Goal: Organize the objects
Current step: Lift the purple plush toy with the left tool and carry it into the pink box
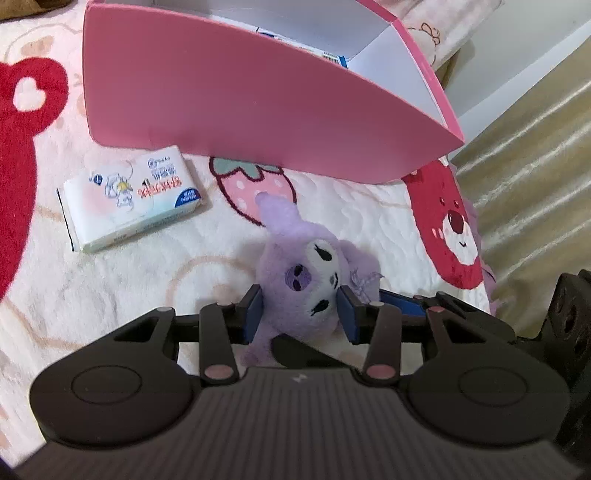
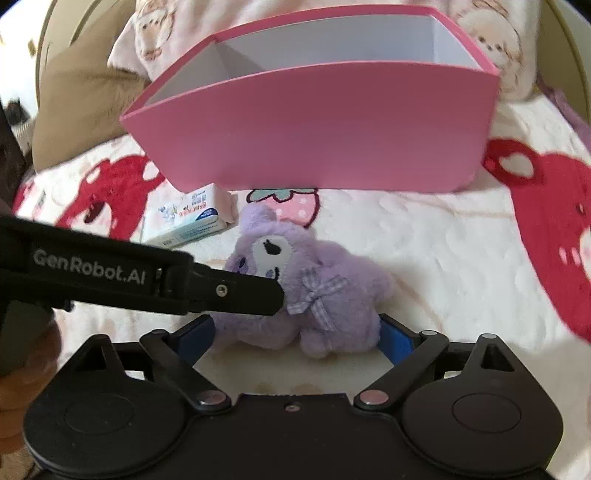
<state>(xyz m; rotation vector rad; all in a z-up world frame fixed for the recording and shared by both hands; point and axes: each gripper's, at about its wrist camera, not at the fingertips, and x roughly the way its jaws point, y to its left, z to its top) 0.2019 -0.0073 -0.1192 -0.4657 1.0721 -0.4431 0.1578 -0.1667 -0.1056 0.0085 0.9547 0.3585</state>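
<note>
Left claw [image 1: 300, 308] pinching purple plush [image 1: 314, 273], right claw [image 2: 295, 332] wide

This is a home, most likely a bedroom. The working surface is a soft, fleecy blanket [image 1: 369, 218] printed with red bears and pink strawberries, spread like bedding. At the far side lies a pillow [image 2: 159, 33] in a pale cartoon print, with a brown cushion [image 2: 74, 107] to its left. On the right, a shiny gold fabric [image 1: 535, 177] drapes beside a white wall [image 1: 517, 55].
</note>
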